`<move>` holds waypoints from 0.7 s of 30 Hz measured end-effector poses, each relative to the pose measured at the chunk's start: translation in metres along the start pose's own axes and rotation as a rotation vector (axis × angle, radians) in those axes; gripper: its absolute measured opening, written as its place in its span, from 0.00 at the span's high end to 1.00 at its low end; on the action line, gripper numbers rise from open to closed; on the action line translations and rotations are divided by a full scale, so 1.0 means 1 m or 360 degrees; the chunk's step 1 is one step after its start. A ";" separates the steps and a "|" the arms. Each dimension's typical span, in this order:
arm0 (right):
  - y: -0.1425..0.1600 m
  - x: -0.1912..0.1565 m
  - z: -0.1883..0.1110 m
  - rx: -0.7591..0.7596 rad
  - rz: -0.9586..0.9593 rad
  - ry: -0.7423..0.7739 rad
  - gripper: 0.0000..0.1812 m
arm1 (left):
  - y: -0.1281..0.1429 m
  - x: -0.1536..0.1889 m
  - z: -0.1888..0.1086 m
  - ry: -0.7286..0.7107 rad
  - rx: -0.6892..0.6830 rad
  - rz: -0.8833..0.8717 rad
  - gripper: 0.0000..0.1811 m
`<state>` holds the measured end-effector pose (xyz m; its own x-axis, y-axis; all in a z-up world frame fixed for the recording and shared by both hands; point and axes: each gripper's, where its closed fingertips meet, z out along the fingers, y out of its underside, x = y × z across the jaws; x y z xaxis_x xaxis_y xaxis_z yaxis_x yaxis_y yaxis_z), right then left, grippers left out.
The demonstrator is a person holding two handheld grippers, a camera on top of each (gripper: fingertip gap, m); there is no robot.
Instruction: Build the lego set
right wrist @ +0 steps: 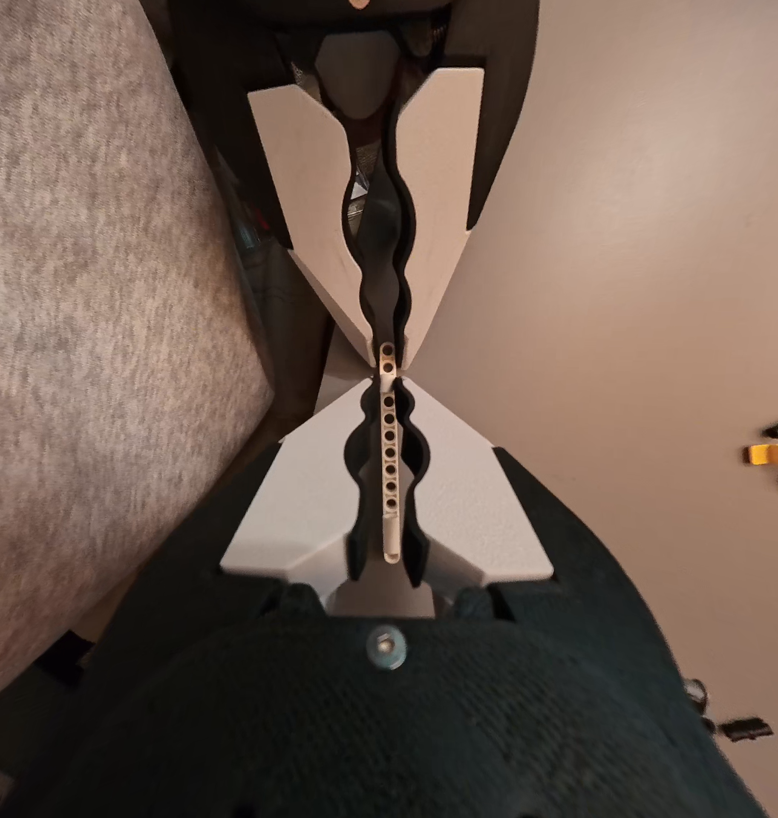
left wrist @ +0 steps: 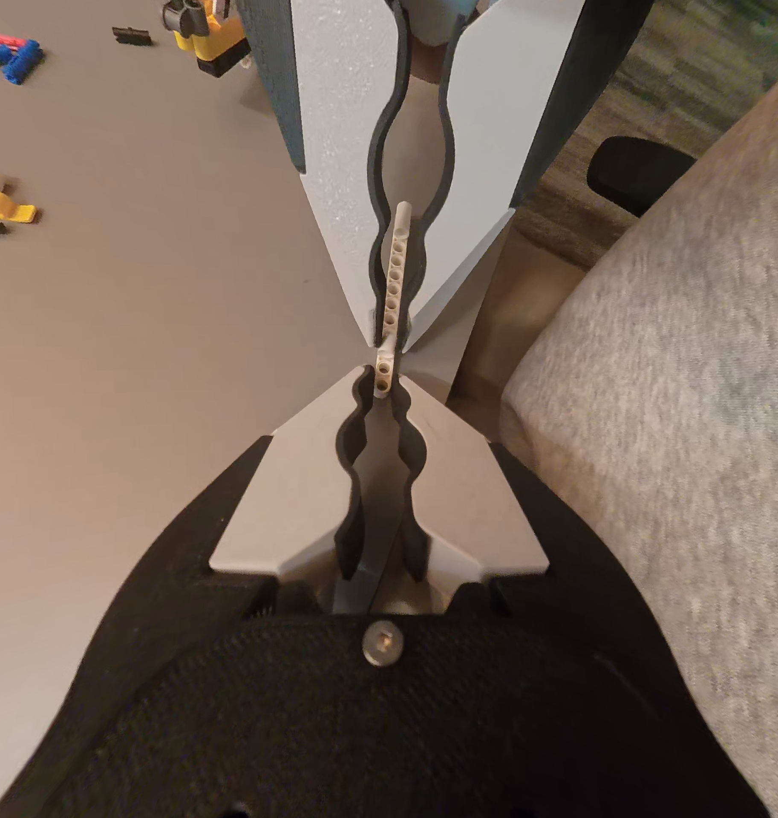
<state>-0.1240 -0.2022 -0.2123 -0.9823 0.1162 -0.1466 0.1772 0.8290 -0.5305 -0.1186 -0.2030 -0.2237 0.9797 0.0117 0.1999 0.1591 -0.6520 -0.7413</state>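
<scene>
Both grippers meet tip to tip just beside the table edge (left wrist: 480,310). The left gripper (left wrist: 385,380) and right gripper (right wrist: 389,376) each pinch one white holed beam (left wrist: 394,283), level between them.

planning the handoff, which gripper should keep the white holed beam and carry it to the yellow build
Probably the right gripper: most of the white holed beam lies between its fingers. The left gripper pinches only the short bent end, so the beam might pivot. The yellow build lies beyond the right gripper in the left view.
</scene>
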 end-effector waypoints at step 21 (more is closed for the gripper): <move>0.000 -0.006 0.002 0.0019 -0.0267 -0.0125 0.98 | 0.001 0.003 -0.001 0.0102 -0.0010 0.0042 0.97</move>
<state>-0.1181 -0.2044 -0.2133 -0.9905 -0.0667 -0.1199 0.0125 0.8266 -0.5626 -0.1157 -0.2043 -0.2234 0.9738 -0.0537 0.2212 0.1325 -0.6564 -0.7427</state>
